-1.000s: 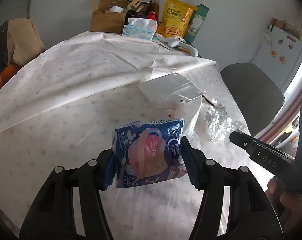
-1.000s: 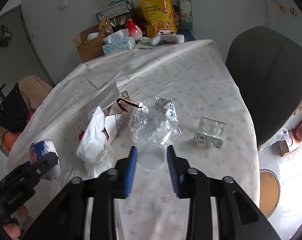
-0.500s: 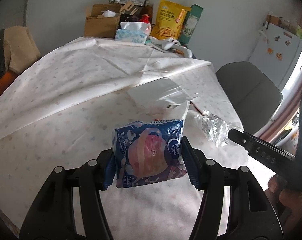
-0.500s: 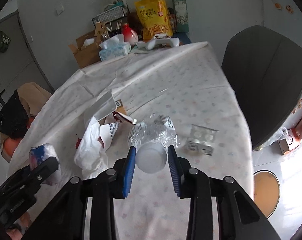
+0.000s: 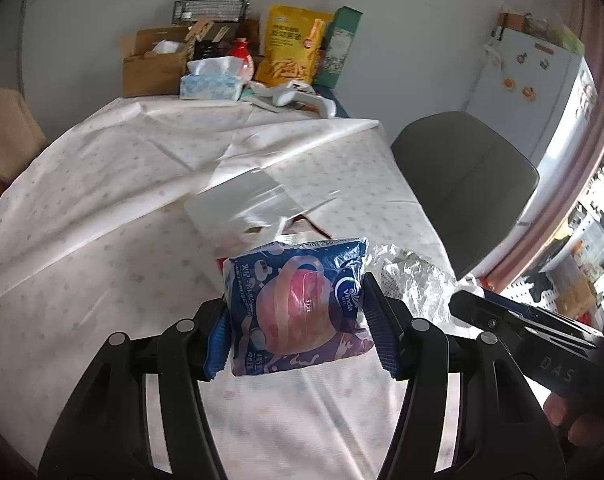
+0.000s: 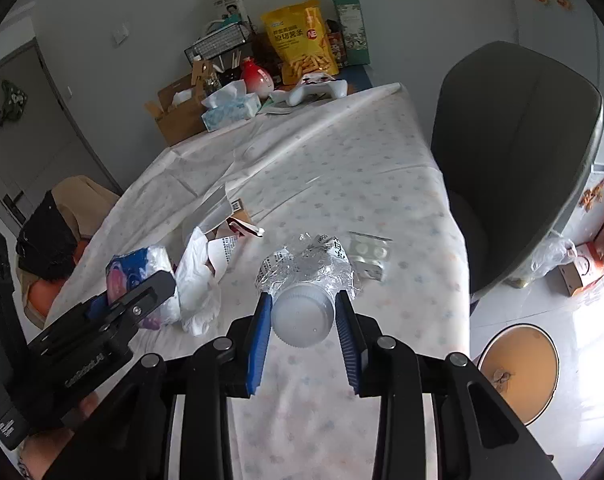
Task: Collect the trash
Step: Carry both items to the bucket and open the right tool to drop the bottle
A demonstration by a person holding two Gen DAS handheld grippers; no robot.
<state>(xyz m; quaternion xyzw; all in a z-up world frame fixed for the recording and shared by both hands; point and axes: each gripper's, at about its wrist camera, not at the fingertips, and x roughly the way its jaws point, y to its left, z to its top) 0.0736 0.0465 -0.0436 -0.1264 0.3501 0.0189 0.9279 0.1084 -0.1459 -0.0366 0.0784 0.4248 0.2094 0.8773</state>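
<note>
Holding one piece of trash in each gripper, I have both lifted clear of the worktop (image 6: 382,184). My left gripper (image 5: 297,320) is clamped across the blue tissue packet (image 5: 297,304), pads pressed on its two short sides. My right gripper (image 6: 304,320) has just been closing and now pinches the crushed clear plastic bottle (image 6: 306,276) by its white base, which sits between the pads. To carry these well, I judge both grips should stay firm and level, since the bottle's base is round and smooth and could slip out. A round bin (image 6: 518,364) on the floor looks the likely drop point, off the right edge of the worktop.

Left on the cloth I count one white crumpled bag (image 6: 197,280), one pill blister pack (image 6: 370,256), one torn red-and-white wrapper (image 6: 237,232) and one clear flat sheet (image 6: 213,212). One grey chair (image 6: 514,152) stands beside the worktop.
</note>
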